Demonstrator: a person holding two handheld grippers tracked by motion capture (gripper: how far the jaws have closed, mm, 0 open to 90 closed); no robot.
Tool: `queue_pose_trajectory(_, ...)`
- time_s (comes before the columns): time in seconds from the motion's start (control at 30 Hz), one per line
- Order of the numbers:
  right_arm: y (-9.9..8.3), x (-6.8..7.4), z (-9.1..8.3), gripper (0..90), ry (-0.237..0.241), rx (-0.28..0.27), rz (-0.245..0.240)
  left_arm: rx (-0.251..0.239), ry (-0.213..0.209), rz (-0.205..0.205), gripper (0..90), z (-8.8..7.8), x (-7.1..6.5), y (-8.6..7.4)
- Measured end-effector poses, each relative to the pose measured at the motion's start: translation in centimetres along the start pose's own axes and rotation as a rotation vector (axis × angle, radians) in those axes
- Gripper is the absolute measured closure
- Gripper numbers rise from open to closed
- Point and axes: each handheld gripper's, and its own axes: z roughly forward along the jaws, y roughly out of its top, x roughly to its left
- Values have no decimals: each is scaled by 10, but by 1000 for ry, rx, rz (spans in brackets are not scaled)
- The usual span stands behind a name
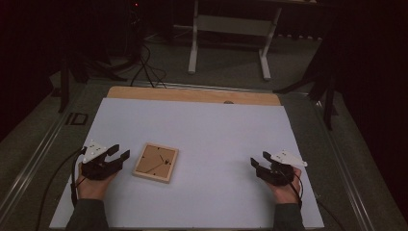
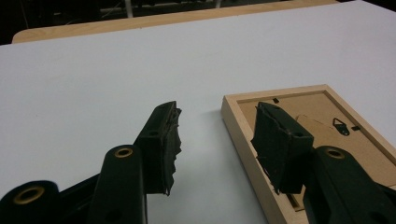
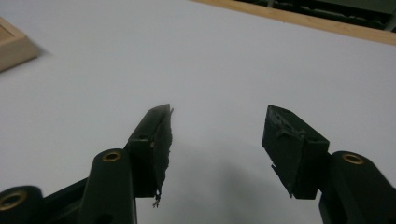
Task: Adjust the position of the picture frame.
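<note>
A wooden picture frame lies flat and face down on the white surface, its brown backing and small hanger turned up. It sits just beyond the tips of the left gripper, a little to their right. In the left gripper view the fingers stand spread with nothing between them: the frame's near left edge lies in the gap's right part, and the right finger hangs over the backing, though contact cannot be told. The right gripper rests well apart from the frame; its fingers are spread wide over bare surface, the frame's corner far off to their left.
</note>
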Motion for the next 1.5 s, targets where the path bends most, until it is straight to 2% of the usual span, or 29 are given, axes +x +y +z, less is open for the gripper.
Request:
queue_pose_trajectory(0.4, 3, 5, -3, 411, 5, -28, -20, 7, -6, 19, 523, 3, 0, -2)
queue_pose_trajectory(0.63, 3, 8, -3, 414, -2, -36, -36, 32, -31, 31, 567, 11, -2, -5)
queue_pose_trajectory(0.7, 2, 8, -3, 423, -5, -36, -40, 34, -32, 34, 592, 12, -3, -6)
queue_pose_trajectory(0.8, 2, 8, -3, 424, -6, -32, -43, 47, -83, -1, 626, 17, -2, -9)
queue_pose_trajectory(0.83, 2, 9, -2, 424, -4, -31, -41, 53, -88, -3, 644, 18, -2, -9)
queue_pose_trajectory(0.97, 1, 9, -2, 433, 0, -32, -36, 73, -102, 11, 719, 23, -6, -12)
queue_pose_trajectory(1.03, 1, 9, -3, 433, 1, -36, -36, 75, -94, 15, 750, 24, -7, -13)
queue_pose_trajectory(1.23, 1, 8, -3, 433, -1, -37, -33, 96, -103, -15, 885, 27, -3, -18)
queue_pose_trajectory(1.5, 0, 8, -5, 433, -5, -39, -32, 133, -113, 2, 894, 31, -7, -20)
